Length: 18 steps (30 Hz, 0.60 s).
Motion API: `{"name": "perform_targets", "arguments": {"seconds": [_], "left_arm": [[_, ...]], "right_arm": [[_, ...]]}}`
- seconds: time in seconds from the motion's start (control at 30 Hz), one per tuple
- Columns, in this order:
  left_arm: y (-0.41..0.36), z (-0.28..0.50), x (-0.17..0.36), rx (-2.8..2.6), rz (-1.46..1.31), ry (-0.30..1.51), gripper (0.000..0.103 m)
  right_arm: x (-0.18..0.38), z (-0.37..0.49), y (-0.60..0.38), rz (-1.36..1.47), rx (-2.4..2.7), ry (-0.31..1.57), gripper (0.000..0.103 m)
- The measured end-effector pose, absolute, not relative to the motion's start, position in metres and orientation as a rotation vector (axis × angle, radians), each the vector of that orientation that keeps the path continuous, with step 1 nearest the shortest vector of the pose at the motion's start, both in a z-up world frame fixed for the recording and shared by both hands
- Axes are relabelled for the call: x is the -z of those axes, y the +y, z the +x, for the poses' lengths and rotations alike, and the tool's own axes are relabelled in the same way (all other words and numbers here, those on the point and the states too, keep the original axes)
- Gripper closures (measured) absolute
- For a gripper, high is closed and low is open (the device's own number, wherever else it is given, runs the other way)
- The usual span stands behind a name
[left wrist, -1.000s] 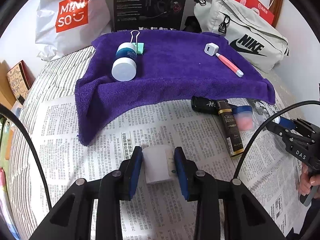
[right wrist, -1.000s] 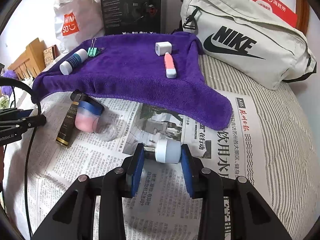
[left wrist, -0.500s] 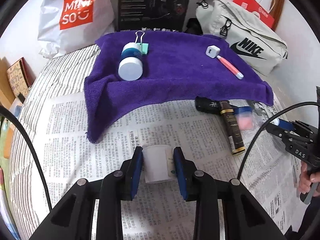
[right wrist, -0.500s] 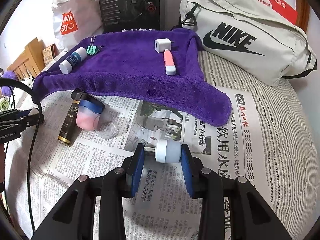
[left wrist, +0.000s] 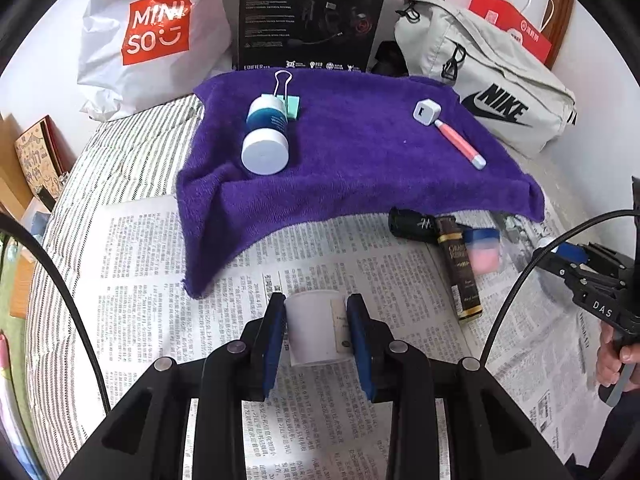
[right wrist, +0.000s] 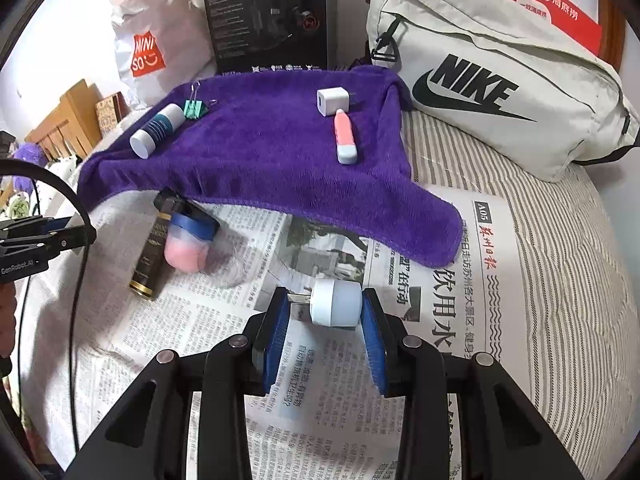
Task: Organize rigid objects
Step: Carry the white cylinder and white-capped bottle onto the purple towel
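My left gripper [left wrist: 316,308] is shut on a small white container [left wrist: 312,328], just above the newspaper [left wrist: 140,280]. My right gripper [right wrist: 324,304] is shut on a small white-capped bottle [right wrist: 336,304], which lies crosswise between the blue pads. Behind them lies a purple towel [left wrist: 360,176] [right wrist: 272,160]. It carries a blue-and-white bottle [left wrist: 266,136] [right wrist: 158,130], a green binder clip [left wrist: 291,104] [right wrist: 196,109], a white charger cube [left wrist: 427,112] [right wrist: 334,101] and a pink tube [left wrist: 460,145] [right wrist: 346,140].
On the newspaper by the towel's edge lie a dark gold-trimmed tube [left wrist: 460,276] [right wrist: 150,254], a black item [left wrist: 412,224] and a pink jar with a blue lid [left wrist: 484,246] [right wrist: 188,242]. A grey Nike bag [right wrist: 500,92], a black box [left wrist: 312,16] and a white shopping bag [left wrist: 152,36] stand behind.
Both grippers keep their holds. The left wrist view has drifted slightly, so the towel sits a little further right and lower in it.
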<state>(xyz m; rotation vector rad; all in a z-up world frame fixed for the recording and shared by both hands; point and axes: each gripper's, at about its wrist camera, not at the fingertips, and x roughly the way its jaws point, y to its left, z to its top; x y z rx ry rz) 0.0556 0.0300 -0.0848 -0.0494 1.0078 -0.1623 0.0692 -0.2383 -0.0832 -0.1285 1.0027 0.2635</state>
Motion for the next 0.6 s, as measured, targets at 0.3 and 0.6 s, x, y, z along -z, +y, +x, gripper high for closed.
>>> {"name": "perform_targets", "arguments": {"seconds": [0.3,0.6], "left_arm": [[0.043,0.068,0.064,0.162,-0.071,0.975,0.073],[0.042,0.099,0.050,0.175,-0.072,0.956,0.073]], "right_arm": [[0.054,0.082,-0.235,-0.121,-0.298,0.944,0.067],[0.038,0.117,-0.226,-0.121,-0.306,0.905,0.067]]}}
